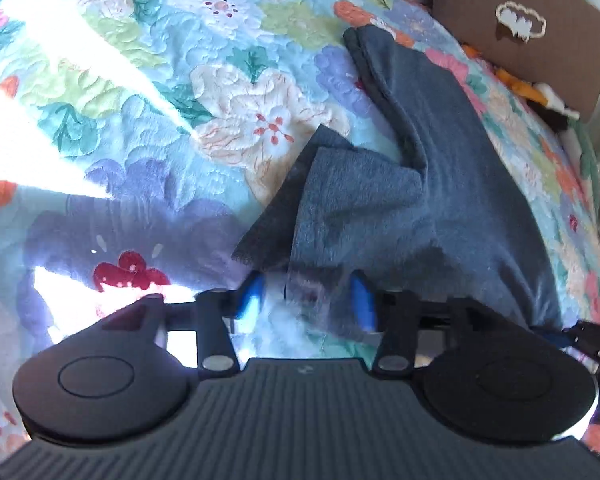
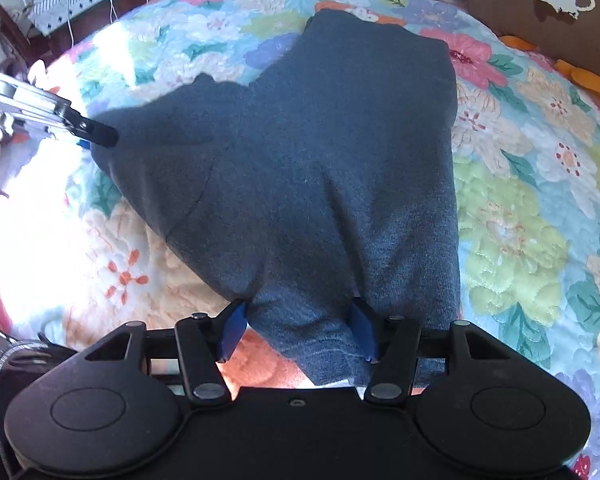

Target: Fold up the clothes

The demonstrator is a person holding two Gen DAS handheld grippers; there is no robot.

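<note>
1. The right gripper (image 2: 298,330) has its jaws apart, with the near hem of the blue garment (image 2: 340,152) lying between them.
2. The left gripper (image 1: 306,298) also stands apart; blurred cloth sits between its fingers, seemingly unclamped.
3. Ahead, the garment lies on the floral quilt (image 2: 520,208).
4. Risk: closing on one layer only could drag the fold crooked.

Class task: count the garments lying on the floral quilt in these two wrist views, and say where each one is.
1. A single blue-grey knit garment lies across the middle of the floral quilted bedspread, between the left gripper and right gripper. Others may be hidden outside view.
</note>
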